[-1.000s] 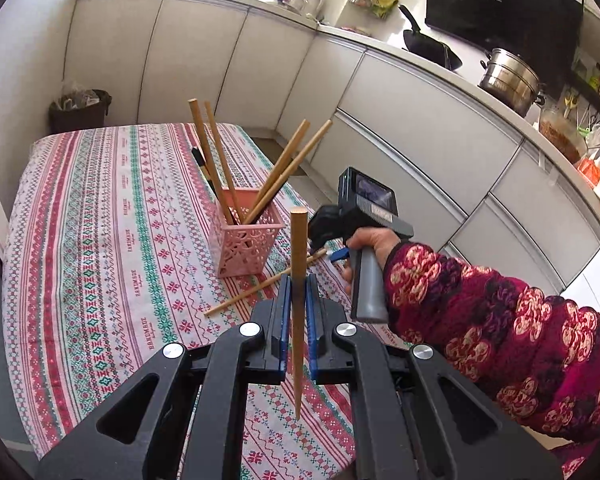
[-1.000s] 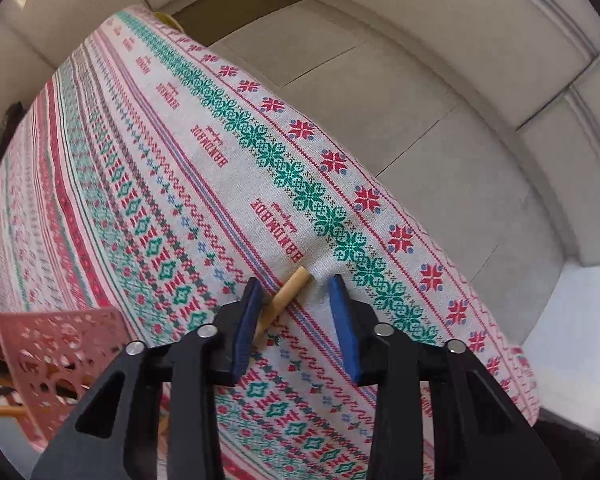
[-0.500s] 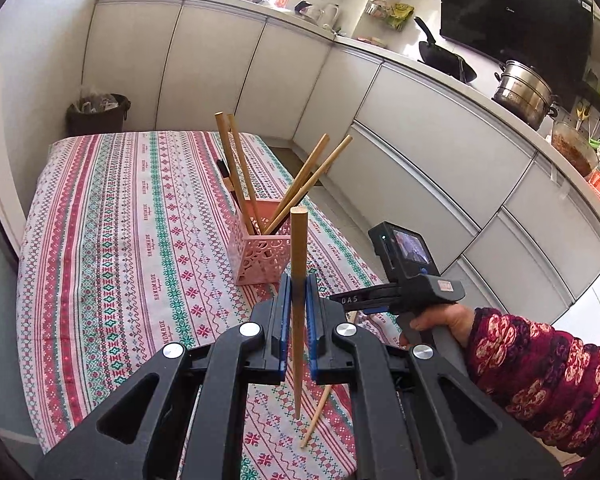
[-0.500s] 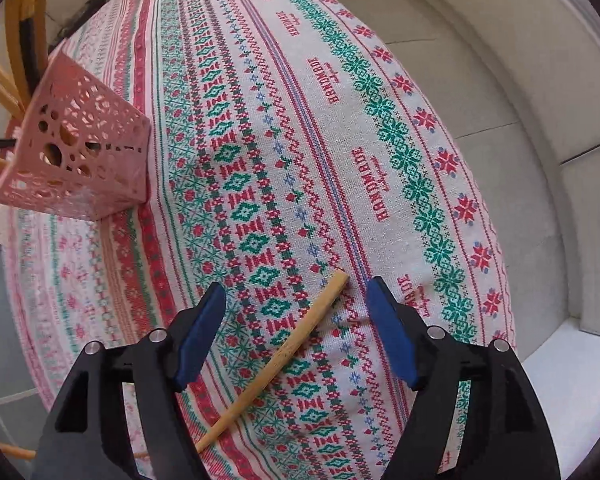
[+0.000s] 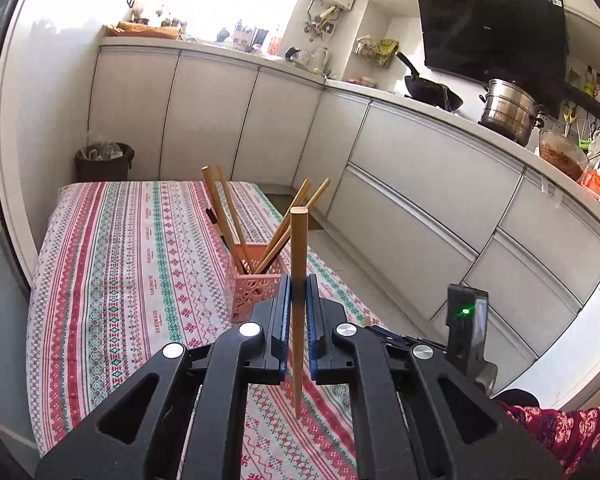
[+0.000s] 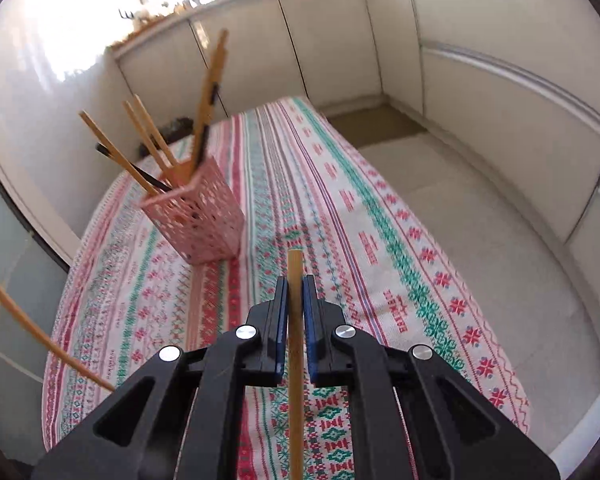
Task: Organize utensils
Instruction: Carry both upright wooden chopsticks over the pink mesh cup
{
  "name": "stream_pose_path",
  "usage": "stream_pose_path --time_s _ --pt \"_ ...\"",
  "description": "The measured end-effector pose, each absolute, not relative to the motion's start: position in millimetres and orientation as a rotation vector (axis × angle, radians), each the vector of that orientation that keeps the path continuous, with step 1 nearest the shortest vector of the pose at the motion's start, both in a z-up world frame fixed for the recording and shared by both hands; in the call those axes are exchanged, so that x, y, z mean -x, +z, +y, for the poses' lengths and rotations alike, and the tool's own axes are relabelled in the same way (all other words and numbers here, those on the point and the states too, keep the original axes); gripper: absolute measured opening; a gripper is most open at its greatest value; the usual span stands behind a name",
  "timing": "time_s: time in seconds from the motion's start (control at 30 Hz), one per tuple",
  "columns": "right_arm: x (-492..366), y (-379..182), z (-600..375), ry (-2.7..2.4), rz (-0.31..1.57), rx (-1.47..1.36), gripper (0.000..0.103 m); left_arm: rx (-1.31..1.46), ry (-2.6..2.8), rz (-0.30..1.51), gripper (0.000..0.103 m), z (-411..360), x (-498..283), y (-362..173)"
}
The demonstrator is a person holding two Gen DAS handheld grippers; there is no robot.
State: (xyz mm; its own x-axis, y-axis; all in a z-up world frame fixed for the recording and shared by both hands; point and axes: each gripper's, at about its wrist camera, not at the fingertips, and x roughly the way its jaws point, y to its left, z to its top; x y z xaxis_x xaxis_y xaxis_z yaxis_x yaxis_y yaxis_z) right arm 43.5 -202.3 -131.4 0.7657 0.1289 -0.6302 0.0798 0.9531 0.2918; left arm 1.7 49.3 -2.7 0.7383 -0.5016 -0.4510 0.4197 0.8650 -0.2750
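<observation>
A kitchen tabletop point(image 5: 112, 280) draped in a red, green and white patterned cloth, where a person sorts chopsticks with a hand-held gripper in each hand. The left gripper point(image 5: 298, 292) has its fingers clamped on a single wooden chopstick point(image 5: 299, 248), held upright above the cloth with its blunt end uppermost and its thin tip hanging below the fingers. The right gripper point(image 6: 295, 292) has just been closing, and its fingers now pinch a second chopstick point(image 6: 295, 272) that stands straight up between the blue pads, clear of the tabletop. A pink lattice holder point(image 6: 198, 220) stands on the cloth ahead of both grippers, with several wooden chopsticks point(image 6: 210, 92) and one dark utensil leaning out of it in different directions. A patterned red sleeve point(image 5: 560, 432) shows at the lower right of the left camera's view. White cabinets line the walls; a steel pot point(image 5: 508, 114) and a black pan point(image 5: 428, 90) sit on the counter beyond.
</observation>
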Motion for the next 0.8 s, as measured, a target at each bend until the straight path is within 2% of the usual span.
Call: stream_pose_path --time_s 0.2,0.47,0.63,0.8 --pt "-37.9 -47.9 -221.3 0.079 0.463 -0.327 0.008 0.178 -0.453 0.468 0.006 36.6 3.0 12.7" --pt "-40.9 52.0 -252.6 0.089 0.144 -0.42 0.008 0.157 -0.374 0.285 0.006 19.0 -30.3 67.2" --pt "-58.7 86.8 -260.2 0.059 -0.015 -0.426 0.008 0.107 -0.299 0.198 0.006 3.5 -66.0 78.2" --pt "-87.2 89.7 -252.0 0.057 -0.104 -0.436 0.008 0.068 -0.252 0.211 0.006 -7.6 -105.3 54.1"
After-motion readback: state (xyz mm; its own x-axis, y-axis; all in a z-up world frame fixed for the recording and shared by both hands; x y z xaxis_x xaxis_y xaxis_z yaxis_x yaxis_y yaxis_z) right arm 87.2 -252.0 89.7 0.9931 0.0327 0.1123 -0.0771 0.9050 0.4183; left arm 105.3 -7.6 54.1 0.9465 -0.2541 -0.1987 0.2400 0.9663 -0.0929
